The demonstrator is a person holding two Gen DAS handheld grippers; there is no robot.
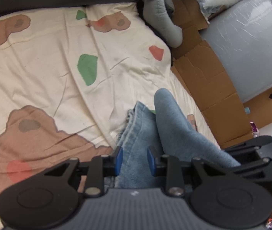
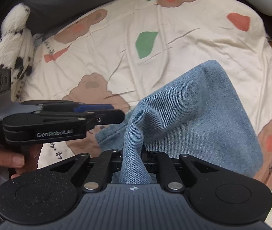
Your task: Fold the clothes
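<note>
While both claws grip the jeans above the patterned bedsheet, right claw pinched tight, left claw clamped over thicker folds, the denim looks heavy and floppy; hems or seams seem the firmest hold.

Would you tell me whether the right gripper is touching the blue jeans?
Touching: the right wrist view shows the right gripper pinched shut on a bunched fold of the blue jeans.
</note>
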